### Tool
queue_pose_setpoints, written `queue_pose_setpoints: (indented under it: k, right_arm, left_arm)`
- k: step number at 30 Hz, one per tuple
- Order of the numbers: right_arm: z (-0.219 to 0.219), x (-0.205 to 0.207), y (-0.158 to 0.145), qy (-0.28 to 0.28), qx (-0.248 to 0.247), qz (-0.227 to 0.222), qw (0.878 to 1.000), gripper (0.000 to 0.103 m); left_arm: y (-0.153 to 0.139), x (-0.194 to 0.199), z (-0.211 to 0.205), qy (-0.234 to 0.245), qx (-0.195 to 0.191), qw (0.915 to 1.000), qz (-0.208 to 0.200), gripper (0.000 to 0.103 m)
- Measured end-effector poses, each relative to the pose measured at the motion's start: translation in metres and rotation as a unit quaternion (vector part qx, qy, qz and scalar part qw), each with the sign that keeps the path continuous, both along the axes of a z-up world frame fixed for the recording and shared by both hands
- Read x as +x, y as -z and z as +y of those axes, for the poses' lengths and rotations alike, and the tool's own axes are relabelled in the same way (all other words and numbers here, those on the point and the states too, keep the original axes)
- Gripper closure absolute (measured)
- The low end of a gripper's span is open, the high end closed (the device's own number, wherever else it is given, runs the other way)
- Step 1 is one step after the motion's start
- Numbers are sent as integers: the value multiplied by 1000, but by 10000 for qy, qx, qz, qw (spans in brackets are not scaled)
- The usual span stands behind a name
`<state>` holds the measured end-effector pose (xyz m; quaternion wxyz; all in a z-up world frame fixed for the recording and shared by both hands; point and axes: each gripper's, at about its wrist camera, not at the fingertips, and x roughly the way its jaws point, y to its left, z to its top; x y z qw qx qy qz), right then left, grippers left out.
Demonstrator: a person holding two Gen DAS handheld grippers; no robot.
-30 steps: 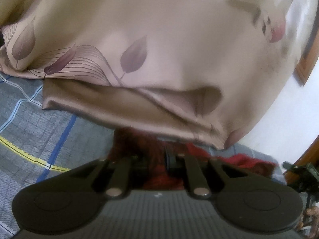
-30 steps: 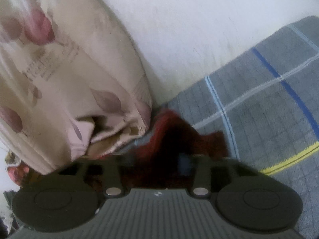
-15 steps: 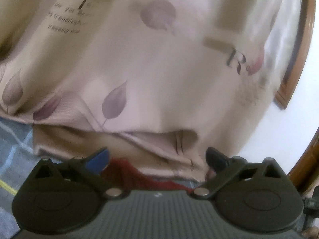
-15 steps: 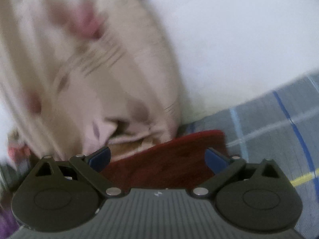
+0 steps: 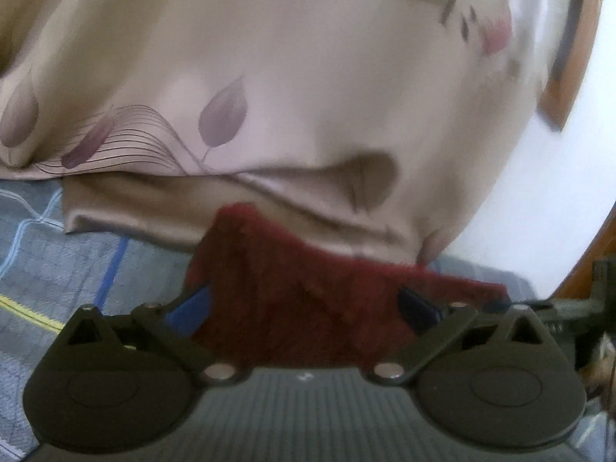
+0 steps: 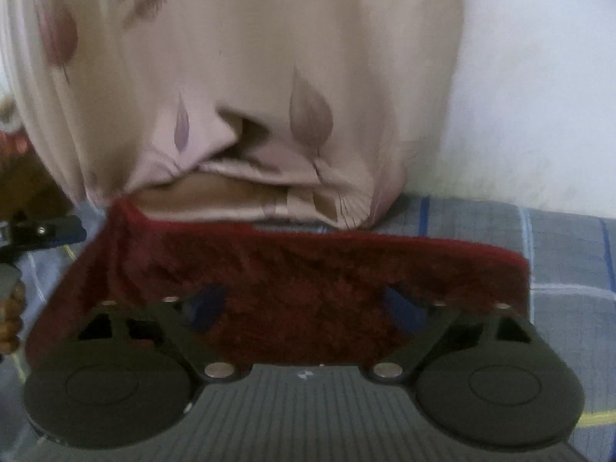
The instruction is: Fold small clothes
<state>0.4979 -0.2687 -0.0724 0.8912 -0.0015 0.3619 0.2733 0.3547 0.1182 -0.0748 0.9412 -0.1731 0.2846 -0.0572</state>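
A dark red fuzzy cloth (image 5: 300,292) lies on the grey checked bedsheet (image 5: 57,269), its far edge against a beige leaf-print pillow (image 5: 269,96). My left gripper (image 5: 304,304) is open, its blue-padded fingers spread over the cloth, holding nothing. In the right wrist view the red cloth (image 6: 308,269) lies flat with a straight far edge. My right gripper (image 6: 308,304) is open above it, its fingers wide apart. The cloth's near part is hidden by the gripper bodies.
The pillow (image 6: 250,77) stands just behind the cloth. A white wall (image 6: 539,77) is at the right. A wooden frame (image 5: 569,57) shows at the far right. The left gripper's body (image 6: 34,231) shows at the left edge of the right wrist view.
Both grippers have opened and let go of the red cloth, which now lies flat on the bedsheet. Both cameras have pulled back a little from the pillow.
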Motion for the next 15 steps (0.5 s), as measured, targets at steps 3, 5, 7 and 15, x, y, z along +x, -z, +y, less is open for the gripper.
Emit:
queue_pose_setpoints:
  k: [3, 5, 7, 15]
  right_arm:
    - [-2, 19, 15, 424, -304, 146, 9985, 20]
    - [-9, 29, 22, 801, -332, 256, 9959, 20]
    - [-17, 33, 24, 972, -176, 318, 9946, 20]
    - [27, -14, -46, -627, 836, -397, 9937, 20]
  left_arm:
    - [6, -4, -1, -196, 277, 9994, -3, 0]
    - [8, -6, 4, -357, 244, 9991, 12, 0]
    - [7, -13, 14, -437, -33, 9990, -84, 0]
    - [-3, -50, 30, -595, -194, 9973, -392, 0]
